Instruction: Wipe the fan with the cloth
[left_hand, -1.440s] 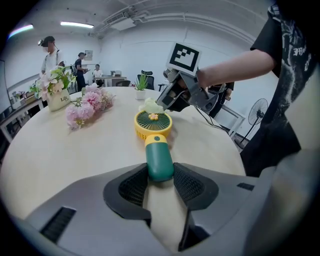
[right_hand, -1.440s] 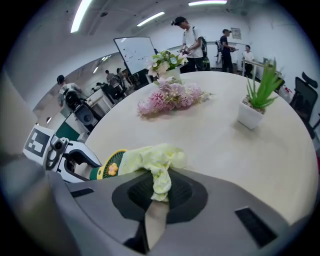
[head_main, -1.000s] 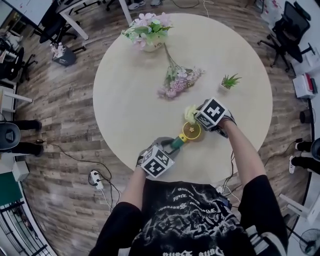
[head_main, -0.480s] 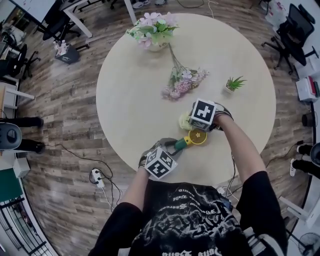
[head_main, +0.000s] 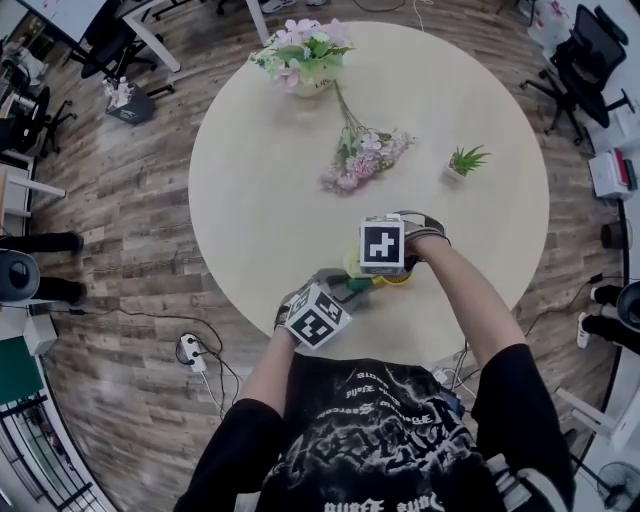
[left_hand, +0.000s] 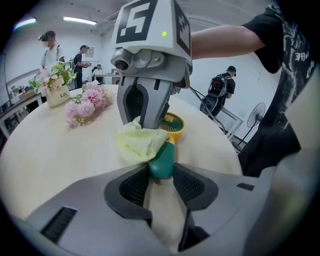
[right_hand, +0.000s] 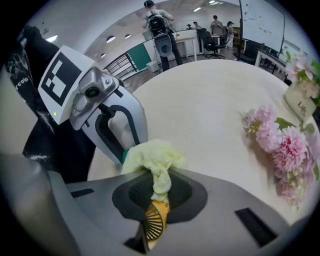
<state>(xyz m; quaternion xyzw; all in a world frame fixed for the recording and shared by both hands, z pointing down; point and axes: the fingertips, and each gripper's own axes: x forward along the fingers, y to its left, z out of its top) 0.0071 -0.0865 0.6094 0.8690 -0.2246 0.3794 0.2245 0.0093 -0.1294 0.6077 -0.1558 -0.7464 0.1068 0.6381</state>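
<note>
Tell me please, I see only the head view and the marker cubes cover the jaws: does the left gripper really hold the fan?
Observer: Yes. The left gripper view shows the left gripper closed on the fan's green handle.
Operator: And has the right one the cloth?
Observer: Yes, the right gripper pinches the yellow cloth between its jaws.
Operator: Where is the cloth against the fan?
Observer: It is bunched over the handle's upper end, beside the yellow fan head.

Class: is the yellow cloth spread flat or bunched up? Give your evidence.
Bunched up: the cloth is a crumpled wad, a twisted strip of it pinched in the right gripper.
</note>
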